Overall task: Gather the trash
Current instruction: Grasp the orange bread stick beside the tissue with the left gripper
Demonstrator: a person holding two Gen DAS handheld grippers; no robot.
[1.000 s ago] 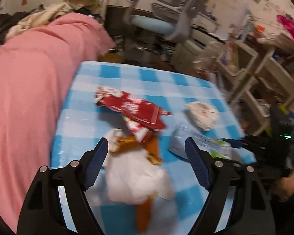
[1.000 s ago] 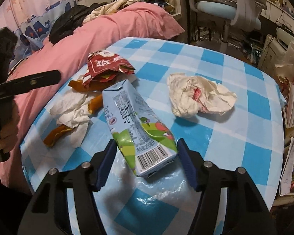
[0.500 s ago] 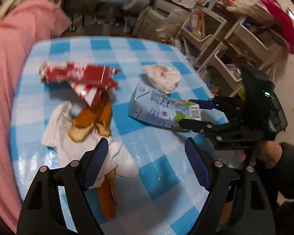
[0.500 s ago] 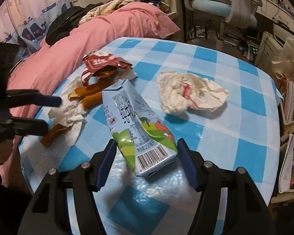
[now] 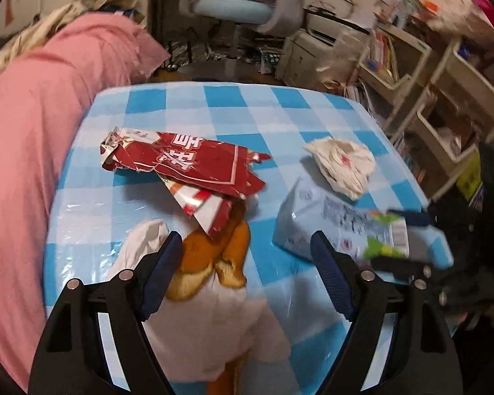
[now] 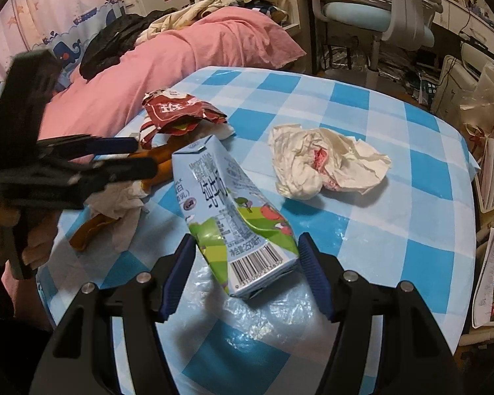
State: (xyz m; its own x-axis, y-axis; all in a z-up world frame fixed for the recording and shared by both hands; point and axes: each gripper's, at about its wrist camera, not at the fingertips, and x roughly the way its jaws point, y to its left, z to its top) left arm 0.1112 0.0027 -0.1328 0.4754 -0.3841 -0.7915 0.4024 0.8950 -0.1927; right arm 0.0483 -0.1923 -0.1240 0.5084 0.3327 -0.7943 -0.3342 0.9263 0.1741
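Crushed pale-blue milk carton (image 6: 237,210) lies on the blue-and-white checked table (image 6: 395,256), near the edge closest to the right-hand camera, its barcode end toward that camera. The right gripper (image 6: 243,273) has a blue-padded finger on each side of that barcode end; a thin gap shows at each pad, so the jaws stand apart around the carton without pressing it.

Just beyond the carton, toward the right edge of the table, sits a crumpled white paper wad (image 6: 326,161) with a pink stain, apart from the carton. Toward the table's left edge, a torn red snack wrapper (image 5: 184,164) with white lettering lies flat, its lower corner overlapping an orange-brown banana peel (image 5: 214,260). The peel rests on a rumpled white tissue (image 5: 214,326), which spreads toward the near left corner.

The left gripper (image 5: 247,276) hangs over this pile, its jaws wide apart, the peel and tissue showing between them, nothing pinched. In the right-hand view it appears from the side as a black, blurred shape at the table's left edge, above the peel.

Beyond the left edge of the table lies a pink blanket (image 6: 181,59) with clothes heaped on it. Past the far edge stands a light-blue office chair (image 5: 227,8), and cluttered white shelves (image 5: 421,75) rise off the right side.
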